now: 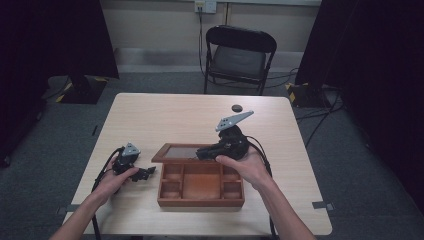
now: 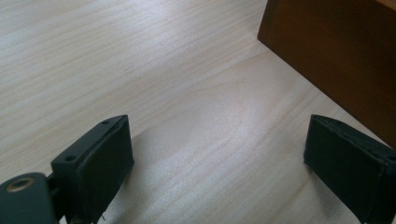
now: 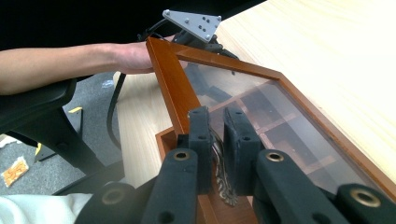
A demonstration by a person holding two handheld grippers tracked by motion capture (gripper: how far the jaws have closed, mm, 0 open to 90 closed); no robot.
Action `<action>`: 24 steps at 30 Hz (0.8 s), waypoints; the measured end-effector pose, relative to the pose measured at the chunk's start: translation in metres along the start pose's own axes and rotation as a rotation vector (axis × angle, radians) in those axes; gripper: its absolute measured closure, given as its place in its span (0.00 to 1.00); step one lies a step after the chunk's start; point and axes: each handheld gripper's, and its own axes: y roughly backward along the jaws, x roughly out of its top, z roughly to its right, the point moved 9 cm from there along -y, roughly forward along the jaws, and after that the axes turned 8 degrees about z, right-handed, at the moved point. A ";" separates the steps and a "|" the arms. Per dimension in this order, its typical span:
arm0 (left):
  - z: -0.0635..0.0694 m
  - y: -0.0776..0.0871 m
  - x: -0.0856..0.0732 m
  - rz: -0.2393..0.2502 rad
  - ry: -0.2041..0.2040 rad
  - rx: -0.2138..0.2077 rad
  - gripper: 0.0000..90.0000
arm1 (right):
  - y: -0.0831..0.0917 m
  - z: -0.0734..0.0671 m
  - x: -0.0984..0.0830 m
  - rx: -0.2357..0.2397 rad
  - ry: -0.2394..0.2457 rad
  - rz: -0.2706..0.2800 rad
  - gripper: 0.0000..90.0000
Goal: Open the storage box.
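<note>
The right tool (image 3: 217,140) is clamped on a small ornate metal clasp (image 3: 223,179) at the front edge of the glass-paned lid (image 3: 261,100) of a wooden box (image 1: 201,183), which sits near the middle of the desk (image 1: 165,112), toward its near edge. In the high view the lid tilts back beyond the box's open compartments, so the step in hand looks like swinging the lid on its hinge. The left tool (image 2: 217,163) rests on the desk just left of the box, its jaws spread wide with nothing between them. The next move likely calls for guiding the lid along its arc without twisting the clasp, perhaps with the left tool steadying the box wall.
</note>
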 end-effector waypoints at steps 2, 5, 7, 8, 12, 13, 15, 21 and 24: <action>0.000 0.000 0.000 0.000 0.000 0.000 0.08 | 0.000 0.000 0.001 -0.003 0.000 0.002 0.91; 0.000 0.000 0.000 -0.001 0.001 -0.001 0.08 | 0.001 0.001 0.003 -0.008 0.000 0.005 0.91; 0.000 0.000 0.000 0.000 0.001 0.000 0.08 | 0.001 0.002 0.005 -0.011 0.003 0.008 0.91; 0.000 0.000 0.000 -0.001 0.001 0.000 0.08 | 0.001 0.003 0.005 -0.009 0.005 0.008 0.91; 0.000 0.000 0.000 -0.001 0.001 -0.001 0.08 | 0.001 0.004 0.007 -0.010 0.003 0.009 0.91; 0.000 0.000 0.000 -0.001 0.001 0.000 0.08 | 0.001 0.004 0.007 -0.010 0.004 0.008 0.92; 0.000 0.000 0.000 -0.002 0.000 0.000 0.08 | 0.001 0.004 0.008 -0.013 0.006 0.007 0.92; 0.000 -0.001 0.000 -0.002 0.004 -0.001 0.07 | 0.002 0.006 0.011 -0.019 0.017 0.011 0.92; 0.000 -0.001 0.000 -0.002 0.004 -0.001 0.07 | 0.002 0.007 0.013 -0.022 0.017 0.013 0.92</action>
